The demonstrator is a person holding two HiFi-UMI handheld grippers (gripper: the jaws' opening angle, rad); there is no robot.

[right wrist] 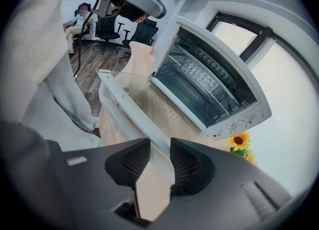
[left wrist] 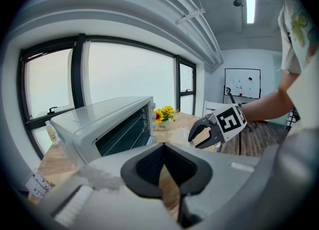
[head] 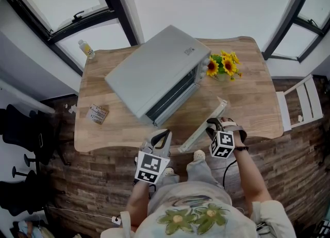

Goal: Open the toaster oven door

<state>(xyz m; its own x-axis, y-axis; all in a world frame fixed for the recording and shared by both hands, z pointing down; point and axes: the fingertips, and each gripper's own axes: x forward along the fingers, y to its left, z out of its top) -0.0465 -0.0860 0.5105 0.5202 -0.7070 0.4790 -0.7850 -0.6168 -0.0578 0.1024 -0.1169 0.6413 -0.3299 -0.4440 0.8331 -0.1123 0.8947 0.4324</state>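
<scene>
- The left gripper (head: 164,135) is hovering at the near edge of the wooden table (head: 247,92), with its jaws pressing together on nothing.
- The right gripper (head: 213,123) is clamping the door handle (right wrist: 130,110), which is passing between both pads.
- The glass door (right wrist: 135,87) is standing open, swung down toward the person.
- The toaster oven (head: 154,69) is sitting mid-table, exposing its wire rack (right wrist: 209,82).
- Sunflowers (head: 223,66) are standing just beside the oven's control end.
- A bottle (head: 86,49) is standing near the table's far left corner.

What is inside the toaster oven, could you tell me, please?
With its door down, the toaster oven shows a wire rack across the cavity; anything beneath the rack is too dark to tell.
</scene>
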